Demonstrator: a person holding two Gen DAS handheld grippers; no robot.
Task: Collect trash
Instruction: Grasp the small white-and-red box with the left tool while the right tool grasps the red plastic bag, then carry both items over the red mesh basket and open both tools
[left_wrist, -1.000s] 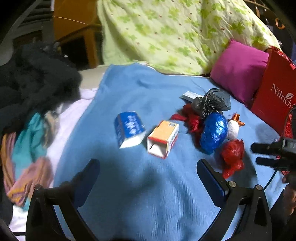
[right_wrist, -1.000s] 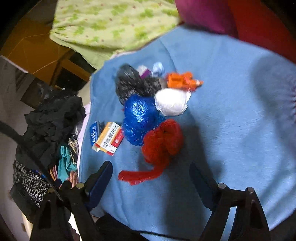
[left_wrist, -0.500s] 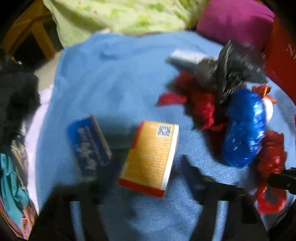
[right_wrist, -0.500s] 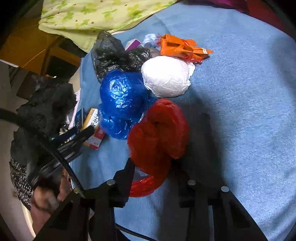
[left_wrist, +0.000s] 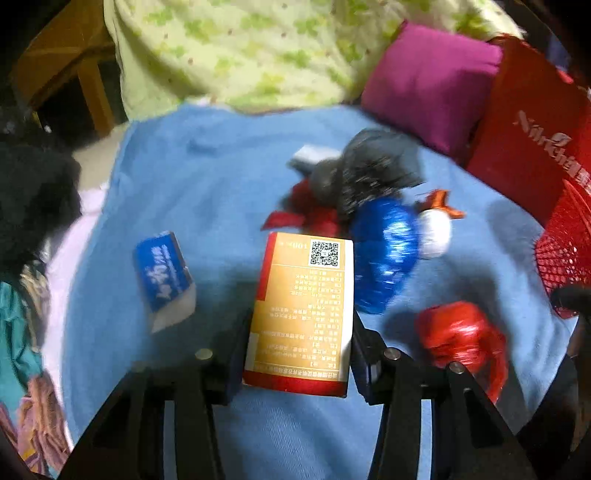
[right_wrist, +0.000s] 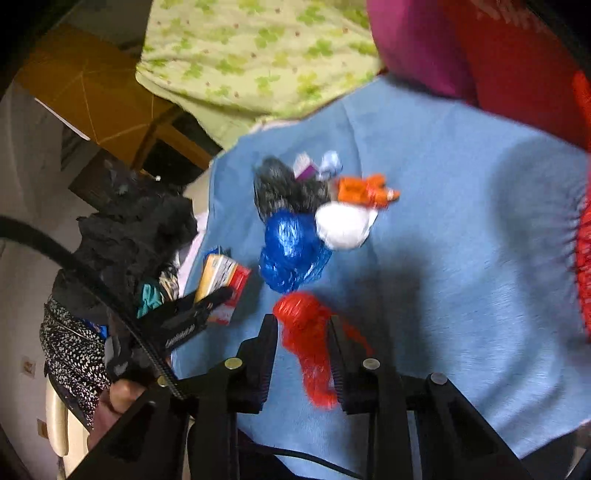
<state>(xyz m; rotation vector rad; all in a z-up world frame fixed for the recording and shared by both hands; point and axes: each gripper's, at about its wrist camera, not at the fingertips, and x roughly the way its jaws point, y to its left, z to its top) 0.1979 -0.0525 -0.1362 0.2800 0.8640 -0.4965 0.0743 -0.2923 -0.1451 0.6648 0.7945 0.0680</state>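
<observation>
An orange-and-red carton (left_wrist: 306, 295) sits between the fingers of my left gripper (left_wrist: 300, 325). The jaws are closing and the pads press its two sides. From the right wrist view the same carton (right_wrist: 223, 280) is tilted up off the blue blanket (right_wrist: 461, 258) at the left gripper (right_wrist: 207, 302). My right gripper (right_wrist: 302, 325) is closing on a crumpled red plastic bag (right_wrist: 299, 310), pinched between its pads. That red bag (left_wrist: 461, 339) hangs at lower right in the left wrist view. A blue carton (left_wrist: 164, 273), blue bag (right_wrist: 291, 251), white bag (right_wrist: 343, 225), black bag (right_wrist: 284, 188) and orange wrapper (right_wrist: 364, 190) lie on the blanket.
A red paper bag (left_wrist: 532, 147) and a red mesh basket (left_wrist: 565, 254) stand at the right edge. A magenta pillow (left_wrist: 428, 85) and green quilt (left_wrist: 258, 48) lie behind. Dark and patterned clothes (left_wrist: 33, 199) pile up at the left.
Both grippers moved in from wide open and closed: the left around the orange carton, the right around the red bag. Both items now sit lifted between the fingers.
</observation>
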